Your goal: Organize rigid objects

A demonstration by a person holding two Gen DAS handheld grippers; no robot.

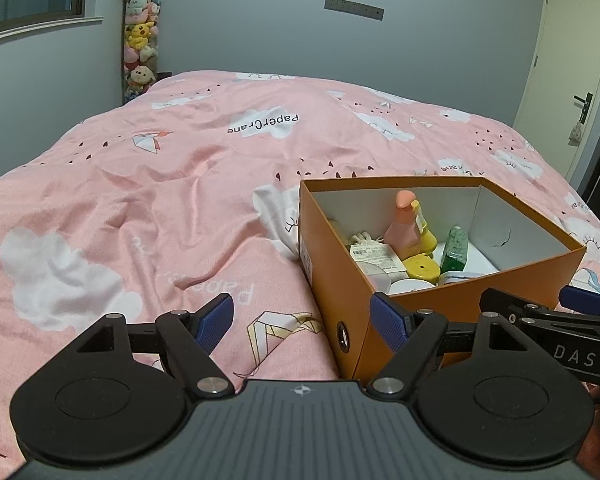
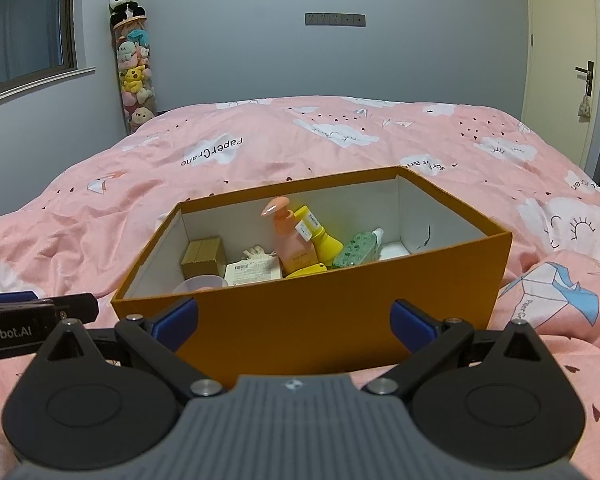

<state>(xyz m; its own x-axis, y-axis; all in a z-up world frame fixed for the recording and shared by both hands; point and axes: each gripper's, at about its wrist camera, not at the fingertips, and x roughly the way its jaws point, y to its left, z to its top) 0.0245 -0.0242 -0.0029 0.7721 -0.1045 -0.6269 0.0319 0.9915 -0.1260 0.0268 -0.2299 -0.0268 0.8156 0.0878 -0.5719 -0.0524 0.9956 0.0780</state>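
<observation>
An open orange box (image 2: 320, 316) stands on the pink bed; it also shows in the left wrist view (image 1: 332, 248). Inside lie a pink pump bottle (image 2: 290, 240), a yellow bottle (image 2: 324, 238), a green bottle (image 2: 356, 250), a gold carton (image 2: 204, 260), a labelled white packet (image 2: 252, 272) and more. My right gripper (image 2: 296, 320) is open and empty, just in front of the box's near wall. My left gripper (image 1: 304, 320) is open and empty, at the box's near left corner. The right gripper's tip shows in the left wrist view (image 1: 540, 312).
The pink quilt (image 1: 160, 200) covers the whole bed, rumpled to the left of the box. A tall clear tube of plush toys (image 2: 134, 76) stands in the far left corner. A door (image 2: 560, 60) is at the right. The left gripper's side (image 2: 20, 320) shows at left.
</observation>
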